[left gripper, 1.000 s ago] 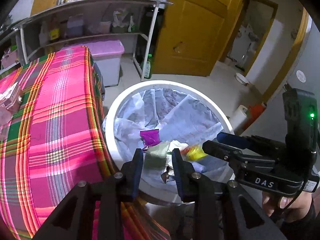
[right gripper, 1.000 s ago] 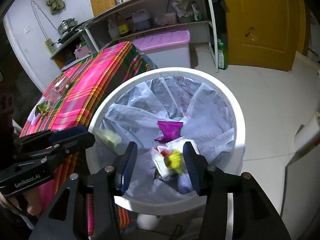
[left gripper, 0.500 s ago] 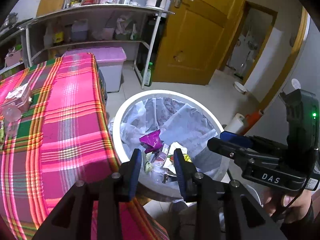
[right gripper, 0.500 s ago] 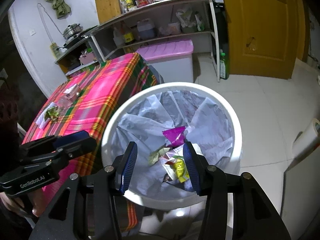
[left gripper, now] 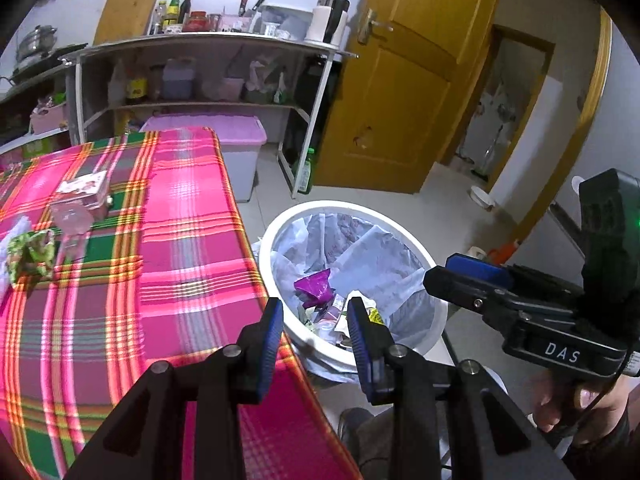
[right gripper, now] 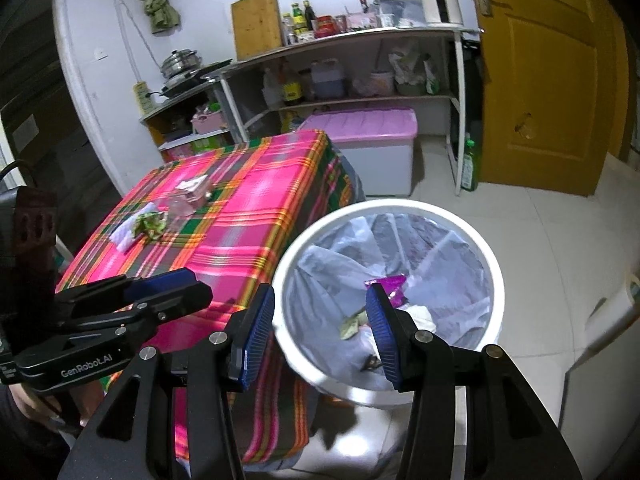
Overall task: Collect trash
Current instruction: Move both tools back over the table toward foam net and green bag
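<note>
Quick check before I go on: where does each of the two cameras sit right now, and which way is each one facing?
Left wrist: on the left gripper, looking down over the table edge at the bin; the right gripper and a hand show at right.
Right wrist: on the right gripper, facing bin and table; the left gripper shows at left.
Shared: bin, table, shelves, door.

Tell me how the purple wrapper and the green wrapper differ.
The purple wrapper lies inside the lined white bin among other trash; the green wrapper sits on the plaid tablecloth. The purple one is one plain colour; the green one is patterned, beside a white tissue. Both are crumpled, and neither is held.
</note>
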Demonstrator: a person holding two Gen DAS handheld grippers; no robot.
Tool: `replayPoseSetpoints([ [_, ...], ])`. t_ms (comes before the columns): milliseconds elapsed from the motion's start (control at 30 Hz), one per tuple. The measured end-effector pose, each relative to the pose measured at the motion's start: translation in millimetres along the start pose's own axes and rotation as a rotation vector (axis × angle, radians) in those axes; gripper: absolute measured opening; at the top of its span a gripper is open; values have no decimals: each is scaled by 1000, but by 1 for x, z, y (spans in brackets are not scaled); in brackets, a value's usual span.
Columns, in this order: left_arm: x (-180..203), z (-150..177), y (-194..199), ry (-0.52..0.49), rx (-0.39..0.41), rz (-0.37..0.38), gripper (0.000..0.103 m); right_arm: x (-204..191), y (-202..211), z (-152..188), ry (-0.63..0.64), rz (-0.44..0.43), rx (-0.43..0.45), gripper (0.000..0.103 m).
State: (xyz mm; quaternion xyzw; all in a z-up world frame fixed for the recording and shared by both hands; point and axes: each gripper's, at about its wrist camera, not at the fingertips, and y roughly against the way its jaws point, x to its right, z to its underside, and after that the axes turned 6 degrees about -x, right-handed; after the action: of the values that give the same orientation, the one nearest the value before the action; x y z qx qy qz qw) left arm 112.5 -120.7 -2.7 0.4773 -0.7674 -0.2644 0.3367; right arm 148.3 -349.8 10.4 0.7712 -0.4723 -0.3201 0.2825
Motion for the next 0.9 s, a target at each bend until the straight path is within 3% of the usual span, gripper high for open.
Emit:
replayPoseSetpoints([
  [467,-29,23,53,54,70,-43,33,-53,10,2,92,-44,13,49],
  [900,-62,43,85,111,114,-112,33,-86,-6,1,143,-104,-17,49],
])
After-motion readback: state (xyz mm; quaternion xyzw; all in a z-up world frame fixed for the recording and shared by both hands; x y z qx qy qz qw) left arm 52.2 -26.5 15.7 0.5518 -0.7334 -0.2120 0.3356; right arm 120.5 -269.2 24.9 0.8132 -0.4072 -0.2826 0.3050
